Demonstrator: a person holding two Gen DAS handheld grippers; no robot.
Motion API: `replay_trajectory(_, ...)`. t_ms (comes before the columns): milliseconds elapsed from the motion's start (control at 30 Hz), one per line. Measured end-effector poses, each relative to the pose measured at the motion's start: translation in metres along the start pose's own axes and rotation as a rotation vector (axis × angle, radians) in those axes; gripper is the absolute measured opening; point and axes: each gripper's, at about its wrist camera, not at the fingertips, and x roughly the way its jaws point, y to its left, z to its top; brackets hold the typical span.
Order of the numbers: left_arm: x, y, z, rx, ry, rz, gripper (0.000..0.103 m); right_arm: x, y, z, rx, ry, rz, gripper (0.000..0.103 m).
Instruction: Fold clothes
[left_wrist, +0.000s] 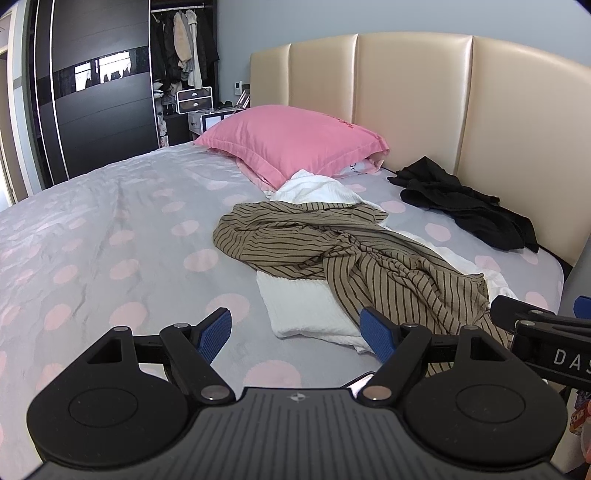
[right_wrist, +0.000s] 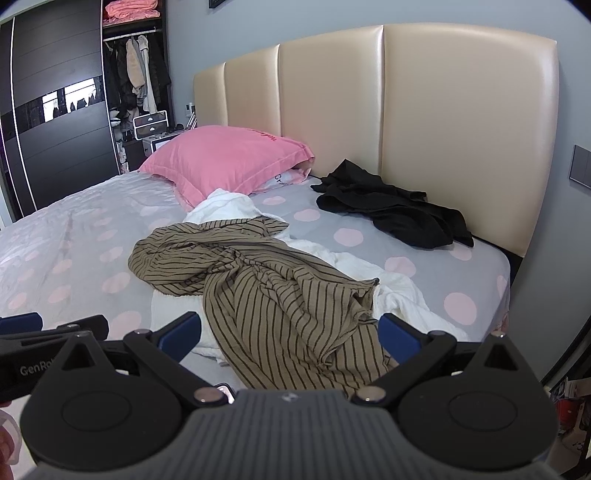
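Observation:
A crumpled brown striped garment (left_wrist: 343, 254) (right_wrist: 266, 284) lies on the bed over a white garment (left_wrist: 306, 306) (right_wrist: 399, 295). A black garment (left_wrist: 465, 206) (right_wrist: 399, 210) lies bunched by the headboard. My left gripper (left_wrist: 297, 332) is open and empty, above the bed's near edge, just short of the white garment's corner. My right gripper (right_wrist: 290, 334) is open and empty, with the striped garment's near end between and below its jaws. Each gripper shows at the edge of the other's view.
The bed (left_wrist: 110, 229) has a grey sheet with pink dots. A pink pillow (left_wrist: 295, 140) (right_wrist: 225, 158) rests against the beige headboard (left_wrist: 413, 103). A dark wardrobe (left_wrist: 99, 85) with hanging clothes stands at the far left.

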Motion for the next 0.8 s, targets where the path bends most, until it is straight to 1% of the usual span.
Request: replay_trajectory(800, 0.0013, -0.0061, -0.0034, 0.0, 0.028, -0.013, 0.076, 0.0014, 0.002, -0.0016, -0.011, 0.01, 0.002, 0.102)
